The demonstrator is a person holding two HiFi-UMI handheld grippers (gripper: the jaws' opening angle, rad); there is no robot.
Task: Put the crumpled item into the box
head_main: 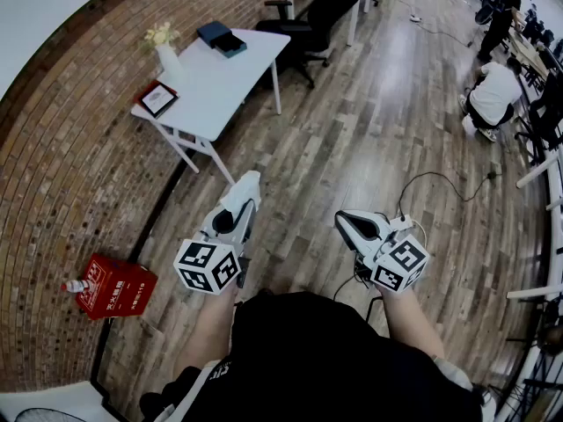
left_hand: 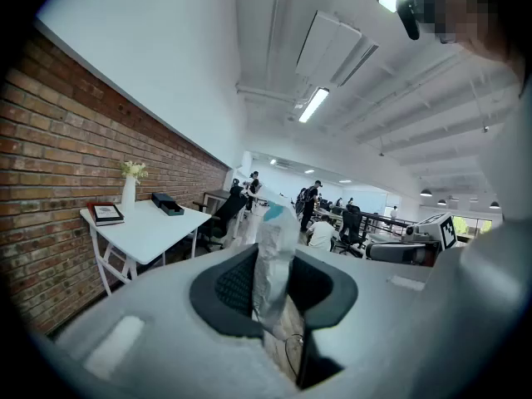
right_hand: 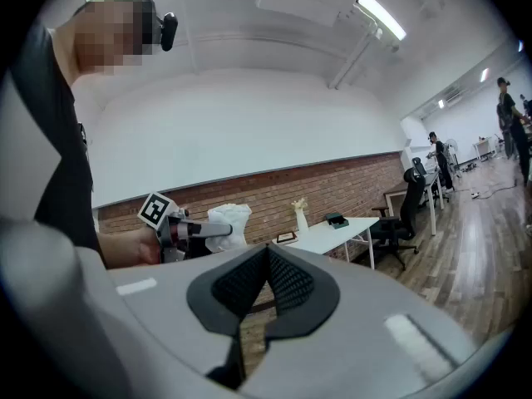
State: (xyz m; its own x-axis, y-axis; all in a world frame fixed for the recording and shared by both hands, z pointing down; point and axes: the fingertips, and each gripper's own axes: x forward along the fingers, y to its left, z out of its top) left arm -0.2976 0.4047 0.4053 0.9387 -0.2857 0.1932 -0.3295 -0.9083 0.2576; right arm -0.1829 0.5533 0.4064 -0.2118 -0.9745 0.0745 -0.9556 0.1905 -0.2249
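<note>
In the head view my left gripper [head_main: 245,181] is held out over the wood floor, shut on a white crumpled item [head_main: 239,197] at its tip. The left gripper view shows that crumpled item [left_hand: 273,252] standing upright, pinched between the dark pads [left_hand: 235,285]. A red box [head_main: 115,287] lies on the floor at the lower left beside the brick wall, well left of both grippers. My right gripper [head_main: 342,221] is level next to the left one, its jaws shut with nothing between them [right_hand: 268,260]. From the right gripper view, the left gripper [right_hand: 179,229] and crumpled item [right_hand: 230,221] show.
A small bottle [head_main: 77,286] lies against the red box. A white table [head_main: 230,84] with a vase [head_main: 165,55], a framed picture [head_main: 158,98] and a dark case [head_main: 222,38] stands by the wall ahead. Office chair [head_main: 310,23], a crouching person [head_main: 494,97] and a floor cable [head_main: 437,181] lie beyond.
</note>
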